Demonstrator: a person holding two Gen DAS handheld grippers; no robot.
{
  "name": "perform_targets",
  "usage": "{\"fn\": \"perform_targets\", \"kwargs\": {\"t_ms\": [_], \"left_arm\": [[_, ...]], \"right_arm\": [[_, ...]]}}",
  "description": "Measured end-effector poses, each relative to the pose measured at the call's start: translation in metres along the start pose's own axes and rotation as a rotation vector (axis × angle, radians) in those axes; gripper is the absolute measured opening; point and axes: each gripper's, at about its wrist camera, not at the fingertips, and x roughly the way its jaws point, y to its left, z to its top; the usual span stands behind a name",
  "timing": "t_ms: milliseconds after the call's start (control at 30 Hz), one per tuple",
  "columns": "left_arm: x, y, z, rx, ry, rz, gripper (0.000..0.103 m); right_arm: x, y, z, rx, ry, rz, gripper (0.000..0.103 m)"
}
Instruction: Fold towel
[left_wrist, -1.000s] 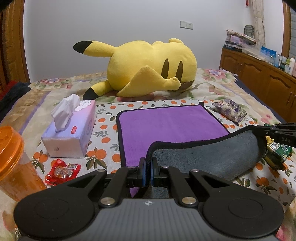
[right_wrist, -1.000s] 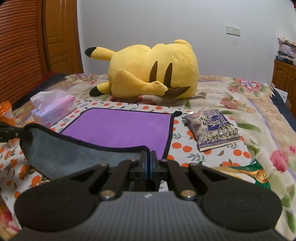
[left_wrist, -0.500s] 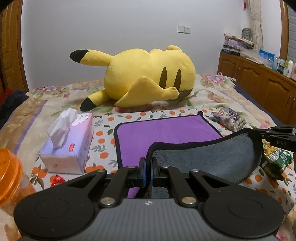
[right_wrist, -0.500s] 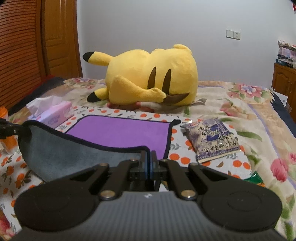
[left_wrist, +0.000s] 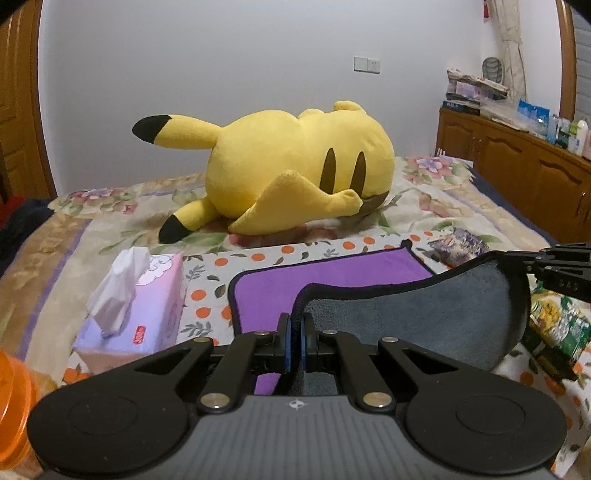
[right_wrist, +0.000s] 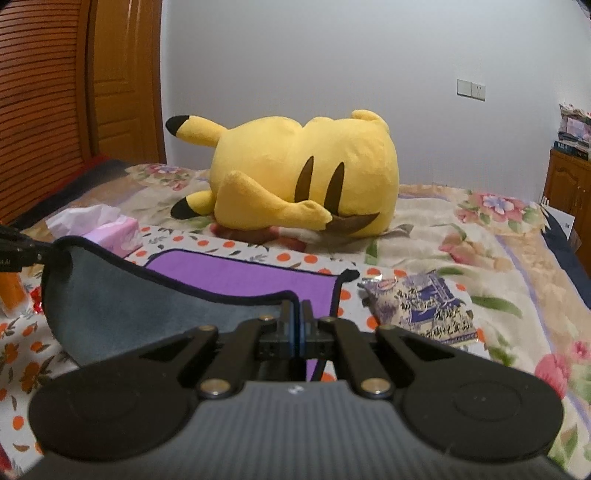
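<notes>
A purple towel (left_wrist: 325, 284) with a black hem and grey underside lies on the bed. Its near edge is lifted, so the grey side (left_wrist: 413, 321) sags between my two grippers. My left gripper (left_wrist: 294, 325) is shut on the near left corner. My right gripper (right_wrist: 295, 314) is shut on the near right corner, and it also shows at the right edge of the left wrist view (left_wrist: 554, 266). The far half of the towel (right_wrist: 240, 275) rests flat on the orange-dotted cloth.
A big yellow plush (left_wrist: 295, 170) lies behind the towel. A tissue box (left_wrist: 140, 310) and an orange cup (left_wrist: 14, 402) are to the left. Snack bags (right_wrist: 424, 306) (left_wrist: 557, 328) lie to the right. A wooden cabinet (left_wrist: 517, 173) stands along the right wall.
Both grippers have risen and moved forward with the towel's near edge. The grey underside covers more of the purple side than before.
</notes>
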Motion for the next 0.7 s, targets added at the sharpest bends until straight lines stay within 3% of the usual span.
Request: {"fn": "perform_targets", "kwargs": {"t_ms": [700], "left_arm": [[0.033,0.005,0.04,0.022,-0.022,0.043,0.006]], "right_arm": [[0.042,-0.001,0.04,-0.091,-0.048,-0.015,0.003]]}}
